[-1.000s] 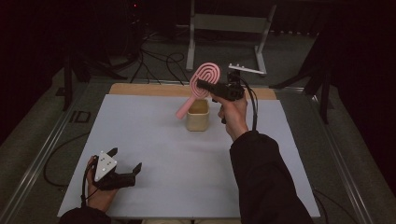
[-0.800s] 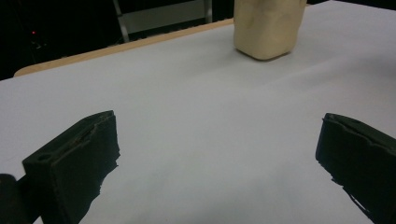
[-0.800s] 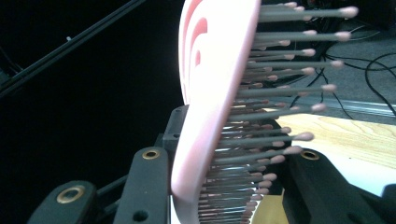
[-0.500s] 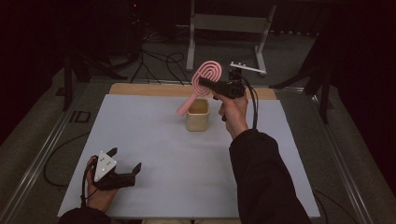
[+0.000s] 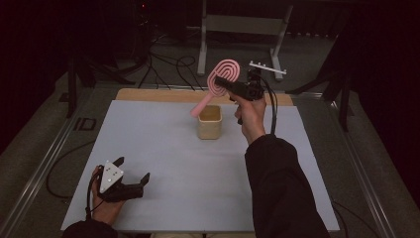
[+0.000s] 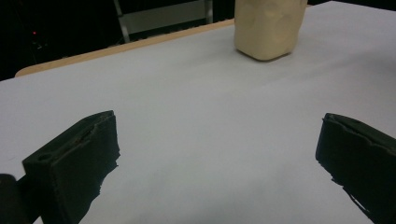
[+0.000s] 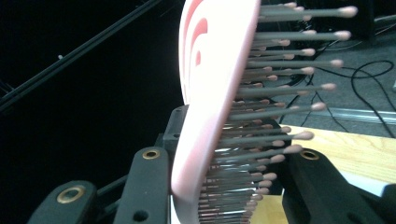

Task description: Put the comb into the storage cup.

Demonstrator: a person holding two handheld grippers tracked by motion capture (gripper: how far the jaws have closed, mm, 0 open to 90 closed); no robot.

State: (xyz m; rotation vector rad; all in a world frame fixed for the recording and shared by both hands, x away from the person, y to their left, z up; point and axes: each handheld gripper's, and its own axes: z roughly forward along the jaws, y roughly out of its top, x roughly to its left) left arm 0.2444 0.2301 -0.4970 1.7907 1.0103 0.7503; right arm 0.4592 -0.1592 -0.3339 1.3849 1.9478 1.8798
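Observation:
A pink hairbrush (image 5: 223, 78) hangs in the air above a cream cup (image 5: 209, 122), its handle slanting down toward the cup's rim. My right gripper (image 5: 233, 86) is shut on the brush head. In the right gripper view the pink hairbrush (image 7: 210, 93) fills the gap between the jaws, back plate against one jaw, bristles against the other. My left gripper (image 5: 132, 171) rests low at the near left of the table, open with nothing between its jaws. The left gripper view shows the cream cup (image 6: 268, 25) far ahead on the white surface.
A white mat (image 5: 168, 158) covers the table, with a wooden strip (image 5: 148, 94) along its far edge. Metal rails run along both table sides. A stand base (image 5: 237, 29) and cables (image 5: 168, 64) lie on the floor behind.
The right hand has drifted slightly with the brush, which sits a little higher and more tilted over the cup. The left gripper has not moved.

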